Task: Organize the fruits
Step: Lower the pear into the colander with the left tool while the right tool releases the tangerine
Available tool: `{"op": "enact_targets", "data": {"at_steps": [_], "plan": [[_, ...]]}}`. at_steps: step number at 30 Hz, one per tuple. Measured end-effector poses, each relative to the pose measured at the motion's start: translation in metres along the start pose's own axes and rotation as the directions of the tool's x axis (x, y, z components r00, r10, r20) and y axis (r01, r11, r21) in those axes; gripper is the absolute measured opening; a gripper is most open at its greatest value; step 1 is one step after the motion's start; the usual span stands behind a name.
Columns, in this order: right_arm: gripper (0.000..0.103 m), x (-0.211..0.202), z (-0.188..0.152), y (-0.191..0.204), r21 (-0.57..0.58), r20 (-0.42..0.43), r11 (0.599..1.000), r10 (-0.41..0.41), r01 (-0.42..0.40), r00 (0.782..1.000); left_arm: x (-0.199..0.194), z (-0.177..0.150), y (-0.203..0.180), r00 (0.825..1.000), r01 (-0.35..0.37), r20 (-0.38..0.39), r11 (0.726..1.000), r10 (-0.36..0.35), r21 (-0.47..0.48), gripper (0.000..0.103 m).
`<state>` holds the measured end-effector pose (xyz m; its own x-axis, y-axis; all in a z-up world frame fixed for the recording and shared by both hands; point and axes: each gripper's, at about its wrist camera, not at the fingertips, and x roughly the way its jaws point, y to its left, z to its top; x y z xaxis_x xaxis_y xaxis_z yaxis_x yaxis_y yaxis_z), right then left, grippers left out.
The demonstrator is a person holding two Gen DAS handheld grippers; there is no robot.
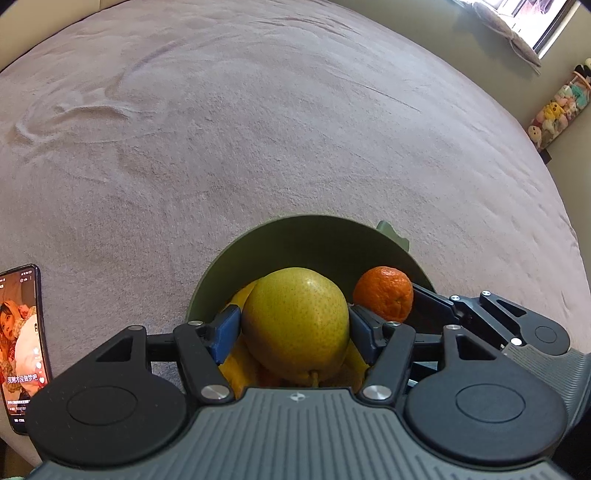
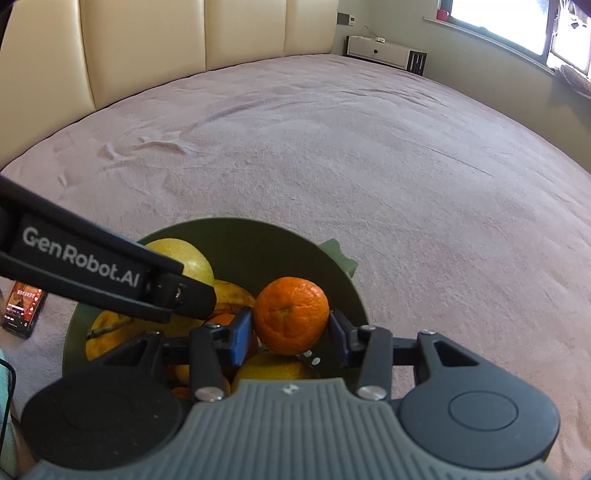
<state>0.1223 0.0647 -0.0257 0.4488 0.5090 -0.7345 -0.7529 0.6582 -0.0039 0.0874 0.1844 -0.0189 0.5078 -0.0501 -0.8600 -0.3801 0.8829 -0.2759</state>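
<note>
Fruits held over and lying in a dark green bowl [image 2: 343, 280], seen from both wrist cameras. Nearest in the left wrist view, the left gripper [image 1: 293, 325] stands wide with its blue pads pressed to the two sides of a yellow-green pear [image 1: 295, 317], stem end toward the camera, over the bowl's near part. Nearest in the right wrist view, the right gripper [image 2: 291, 328] stands much narrower, its pads closed on a mandarin [image 2: 291, 315] above the bowl's right half; the same mandarin shows just right of the pear in the left view. Below both held fruits lie yellow fruits [image 2: 110, 328], one with a brown stem, and what may be further orange ones.

Progress, as a judgement: the collecting appears well advanced, since several fruits already rest in the bowl and none lies on the pinkish bedspread [image 2: 332, 147] in either view; releasing the pear and the mandarin appears to be what remains. Whether either touches the pile below cannot be told.

Hidden or unclear: the bowl's near rim and floor are covered by the gripper bodies, so the count of fruits is uncertain. A green tab [image 2: 338, 254] beyond the far rim is partly cut off. A lit phone [image 1: 22, 343] lies on the spread to the left, cropped at the edge. Farther off stand a cream padded headboard [image 2: 184, 44] and a bright window [image 2: 498, 22].
</note>
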Motion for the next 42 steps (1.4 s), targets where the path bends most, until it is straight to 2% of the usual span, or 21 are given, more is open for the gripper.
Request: {"op": "enact_targets", "data": {"at_steps": [4, 10, 14, 30, 35, 37, 39, 42], "plan": [[0.043, 0.006, 0.000, 0.002, -0.006, -0.007, 1.000, -0.001, 0.001, 1.000, 0.001, 0.001, 0.002, 1.000, 0.009, -0.017, 1.000, -0.009, -0.010, 0.073], [0.043, 0.012, 0.001, -0.001, 0.023, -0.016, 1.000, 0.006, -0.006, 1.000, 0.005, -0.001, -0.005, 0.999, 0.001, -0.032, 1.000, 0.000, 0.024, 0.074], [0.043, 0.011, -0.002, -0.001, 0.025, -0.015, 1.000, 0.004, -0.004, 1.000, 0.003, 0.000, -0.002, 0.999, 0.024, -0.030, 1.000, -0.024, -0.007, 0.075], [0.044, 0.008, 0.000, -0.004, 0.035, -0.015, 0.999, 0.003, -0.002, 1.000, -0.014, 0.006, 0.001, 0.994, 0.103, 0.048, 0.992, -0.099, -0.071, 0.076], [0.044, 0.001, 0.002, -0.003, 0.044, -0.016, 0.999, -0.008, 0.008, 1.000, -0.021, 0.005, -0.005, 0.991, 0.115, 0.071, 0.992, -0.111, -0.052, 0.076], [0.049, -0.004, 0.004, -0.003, 0.043, -0.010, 0.999, -0.011, 0.011, 1.000, -0.024, 0.004, -0.009, 0.990, 0.120, 0.079, 0.992, -0.116, -0.037, 0.076], [0.059, -0.011, 0.006, -0.002, 0.046, 0.005, 0.999, -0.025, 0.025, 1.000, -0.029, 0.003, -0.013, 0.989, 0.120, 0.094, 0.993, -0.118, -0.017, 0.076], [0.064, -0.024, 0.008, -0.002, 0.055, 0.027, 0.998, -0.037, 0.036, 0.999, -0.037, -0.002, -0.021, 0.986, 0.105, 0.129, 0.994, -0.108, 0.030, 0.076]]}}
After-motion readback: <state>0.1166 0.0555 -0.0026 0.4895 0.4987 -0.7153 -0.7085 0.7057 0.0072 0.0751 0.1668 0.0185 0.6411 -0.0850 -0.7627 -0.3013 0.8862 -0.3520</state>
